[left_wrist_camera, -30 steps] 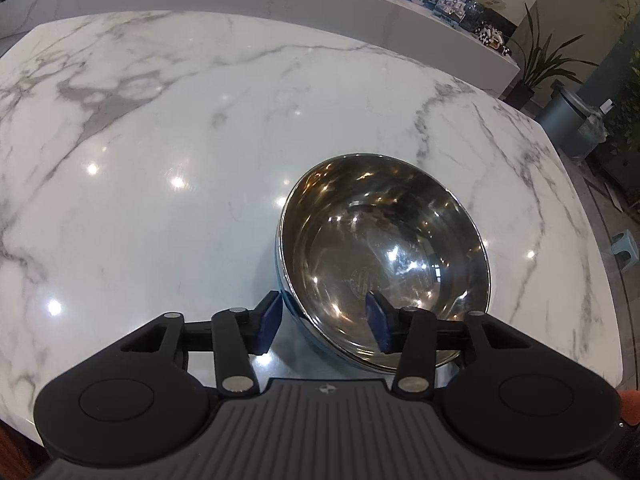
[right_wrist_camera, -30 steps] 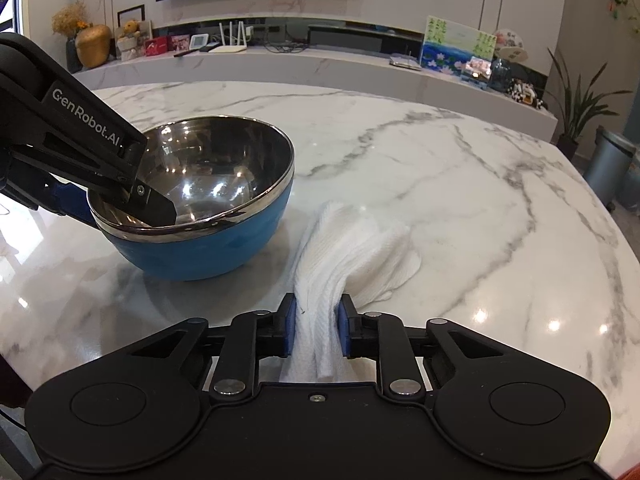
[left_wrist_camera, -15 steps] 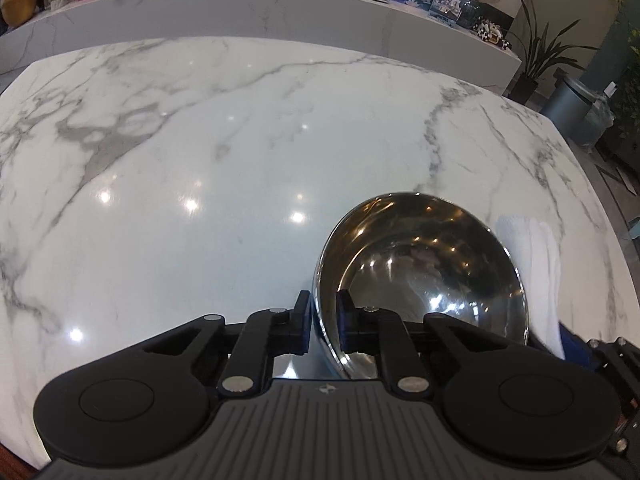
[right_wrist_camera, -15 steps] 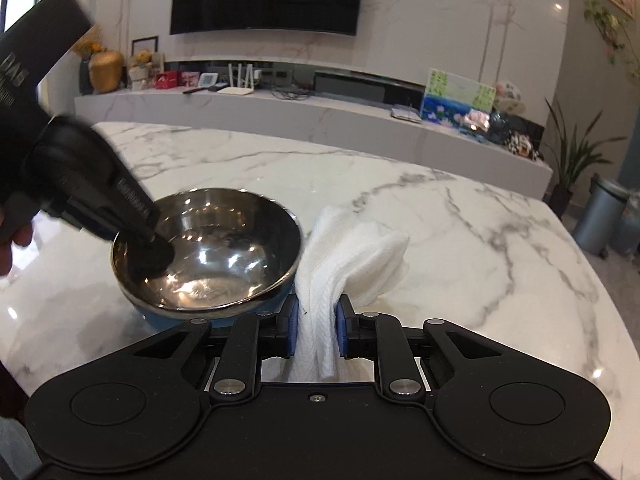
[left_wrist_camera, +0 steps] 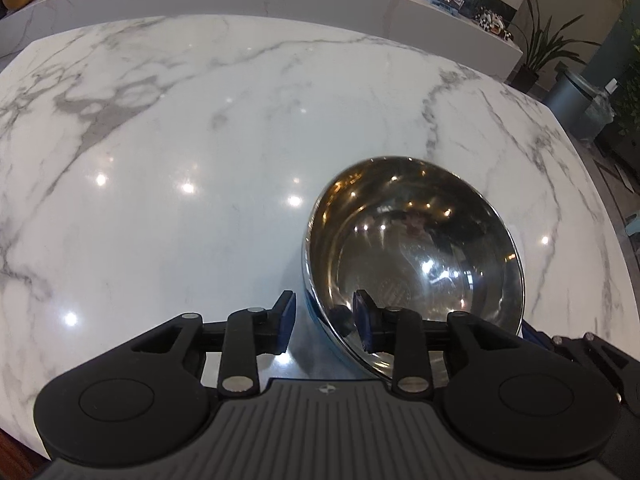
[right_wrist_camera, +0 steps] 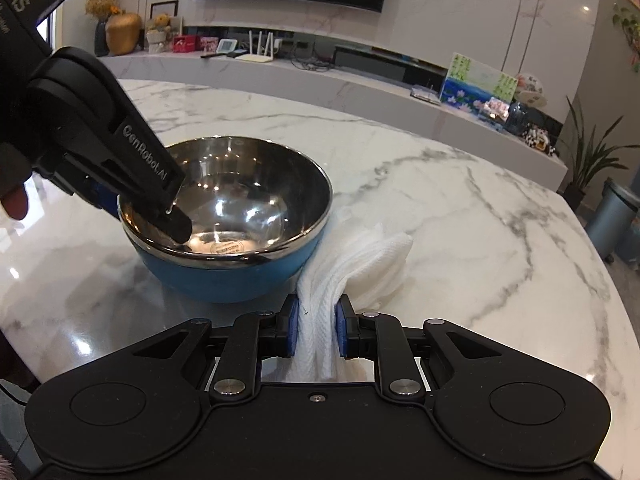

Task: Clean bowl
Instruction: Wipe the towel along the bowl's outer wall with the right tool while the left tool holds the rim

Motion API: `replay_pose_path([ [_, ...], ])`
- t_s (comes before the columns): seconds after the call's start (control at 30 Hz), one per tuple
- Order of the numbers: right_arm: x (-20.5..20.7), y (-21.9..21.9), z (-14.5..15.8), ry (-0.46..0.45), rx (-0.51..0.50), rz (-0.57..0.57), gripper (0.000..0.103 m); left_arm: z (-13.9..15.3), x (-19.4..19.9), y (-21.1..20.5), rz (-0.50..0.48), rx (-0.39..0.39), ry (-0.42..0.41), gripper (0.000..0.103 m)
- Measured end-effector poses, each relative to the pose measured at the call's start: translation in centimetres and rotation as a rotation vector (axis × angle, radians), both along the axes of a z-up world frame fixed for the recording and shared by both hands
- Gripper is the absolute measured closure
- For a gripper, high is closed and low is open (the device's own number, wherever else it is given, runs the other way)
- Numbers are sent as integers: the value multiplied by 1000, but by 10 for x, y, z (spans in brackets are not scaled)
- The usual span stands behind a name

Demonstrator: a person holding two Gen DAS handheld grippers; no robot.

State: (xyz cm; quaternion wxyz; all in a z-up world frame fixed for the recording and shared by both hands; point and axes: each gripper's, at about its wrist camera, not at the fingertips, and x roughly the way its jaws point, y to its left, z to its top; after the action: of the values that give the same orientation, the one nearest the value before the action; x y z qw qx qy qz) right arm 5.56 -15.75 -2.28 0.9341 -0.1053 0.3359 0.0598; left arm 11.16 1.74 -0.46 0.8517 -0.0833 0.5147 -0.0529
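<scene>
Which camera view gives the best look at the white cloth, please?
The right wrist view. There the white cloth is bunched between the right gripper, its folds spread over the marble table beside the bowl. The left wrist view shows none of it, only a corner of the right gripper past the bowl.

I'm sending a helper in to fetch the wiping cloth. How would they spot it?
On the white marble table, find the blue bowl with the shiny steel inside. Just beside it, pinched in the right gripper, is the white ribbed cloth: the only soft, folded thing there.
</scene>
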Motion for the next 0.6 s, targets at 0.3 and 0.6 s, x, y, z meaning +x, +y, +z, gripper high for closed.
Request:
replay_pose_path([
  [0.3, 4, -13, -1, 11, 5, -141, 66, -2, -3, -2, -9, -7, 8, 73],
  [0.6, -11, -3, 9, -30, 79, -263, 47, -3, -3, -4, -15, -15, 8, 73],
])
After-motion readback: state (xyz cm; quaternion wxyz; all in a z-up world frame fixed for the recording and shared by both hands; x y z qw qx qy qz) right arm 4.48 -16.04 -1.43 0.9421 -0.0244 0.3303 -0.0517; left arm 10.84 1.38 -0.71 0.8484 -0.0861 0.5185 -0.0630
